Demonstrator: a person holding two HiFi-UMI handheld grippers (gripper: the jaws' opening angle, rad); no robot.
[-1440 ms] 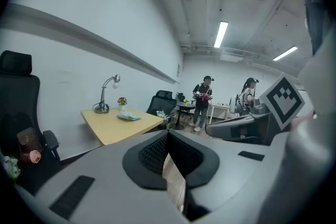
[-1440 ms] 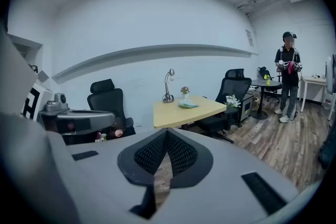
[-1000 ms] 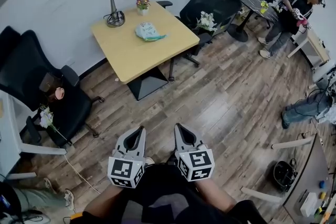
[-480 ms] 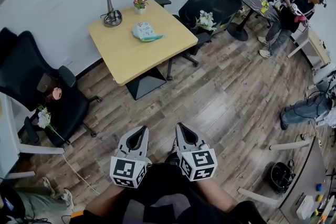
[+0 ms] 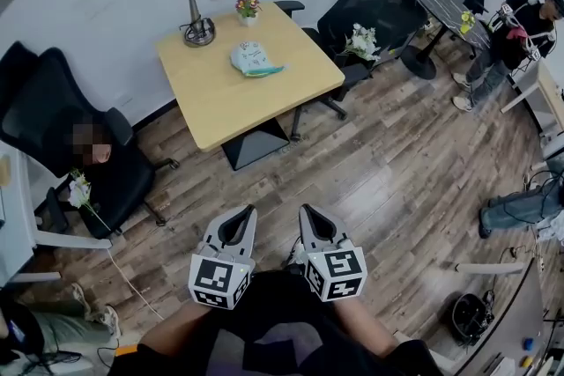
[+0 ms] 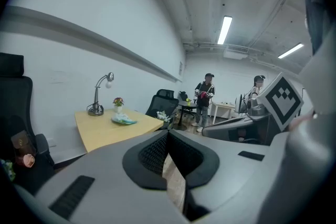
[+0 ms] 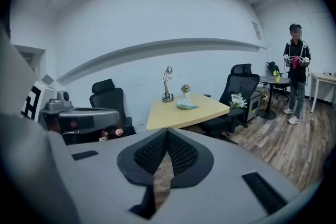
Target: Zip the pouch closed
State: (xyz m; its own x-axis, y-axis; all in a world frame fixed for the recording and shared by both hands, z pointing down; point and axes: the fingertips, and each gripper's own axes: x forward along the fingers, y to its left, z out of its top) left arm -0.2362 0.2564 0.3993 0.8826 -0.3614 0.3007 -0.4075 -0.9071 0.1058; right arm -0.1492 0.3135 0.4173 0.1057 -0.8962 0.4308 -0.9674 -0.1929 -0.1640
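The pouch (image 5: 254, 59), pale teal and white, lies on the far half of the yellow table (image 5: 220, 106), well ahead of me. In the left gripper view the pouch (image 6: 124, 120) is small and distant, as is the pouch (image 7: 187, 106) in the right gripper view. My left gripper (image 5: 249, 211) and right gripper (image 5: 307, 211) hang side by side over the wooden floor, short of the table, both pointing toward it. On each, the jaws meet at the tips with nothing between them: left gripper (image 6: 168, 132), right gripper (image 7: 167, 131).
A desk lamp (image 5: 201, 9) and a small flower pot (image 5: 248, 9) stand at the table's far edge. Black office chairs flank it: one (image 5: 62, 145) left, one (image 5: 374, 0) right with flowers on the seat. A person (image 5: 520, 35) stands far right by a round table (image 5: 445, 9).
The whole view has shifted as I walk: the table sits slightly nearer and further right in the picture. Both grippers travel along with me and stay shut and empty.
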